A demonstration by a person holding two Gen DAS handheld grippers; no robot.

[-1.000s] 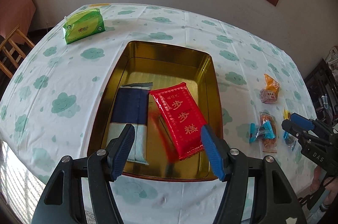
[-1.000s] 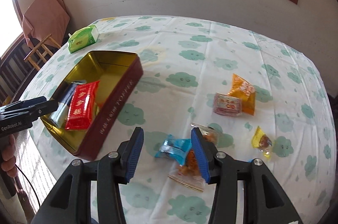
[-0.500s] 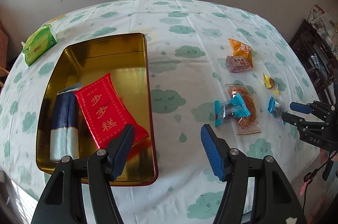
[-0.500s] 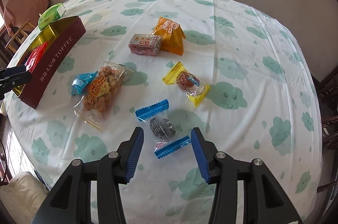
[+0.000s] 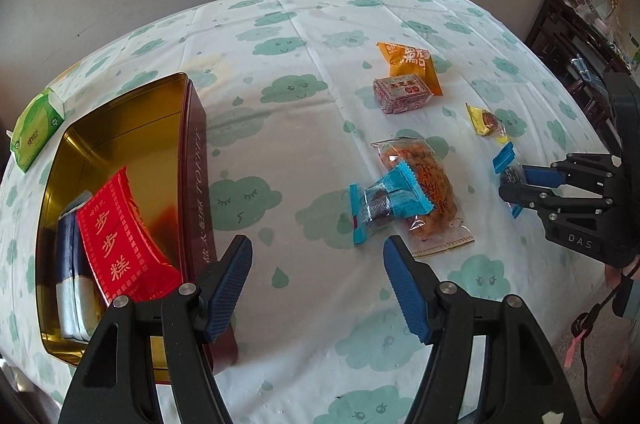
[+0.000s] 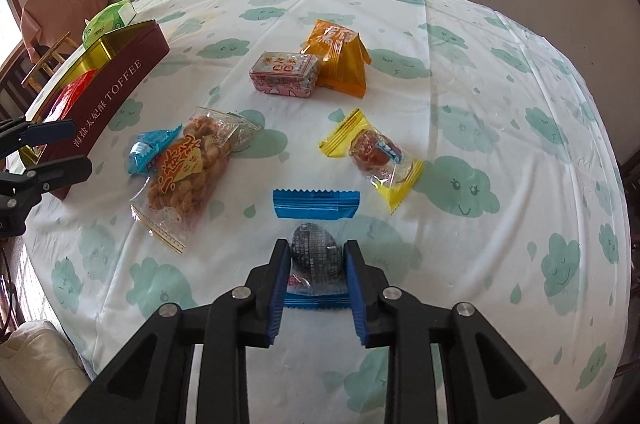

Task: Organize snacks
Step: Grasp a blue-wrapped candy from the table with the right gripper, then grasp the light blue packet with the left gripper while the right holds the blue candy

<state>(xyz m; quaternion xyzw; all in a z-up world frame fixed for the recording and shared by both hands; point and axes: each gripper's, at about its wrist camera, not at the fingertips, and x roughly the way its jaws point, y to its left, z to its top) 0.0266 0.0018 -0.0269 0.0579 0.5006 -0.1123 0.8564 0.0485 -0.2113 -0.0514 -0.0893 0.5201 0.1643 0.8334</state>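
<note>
Your right claw (image 6: 316, 260) pinches the blue-wrapped dark candy (image 6: 316, 254) on the worktop (image 6: 500, 84), ready for lifting toward the far-left toffee tin (image 6: 120, 80); left claw (image 5: 318, 274) hangs spread, unloaded.

Glossy gold metal tin (image 5: 120, 128), crinkly shiny plastic snack wrappers (image 6: 188, 168), smooth matt printed tablecloth (image 6: 460, 96), ribbed blue tool pads (image 6: 280, 276).

Navy packet (image 5: 72, 264) half under red packet (image 5: 120, 244)
</note>
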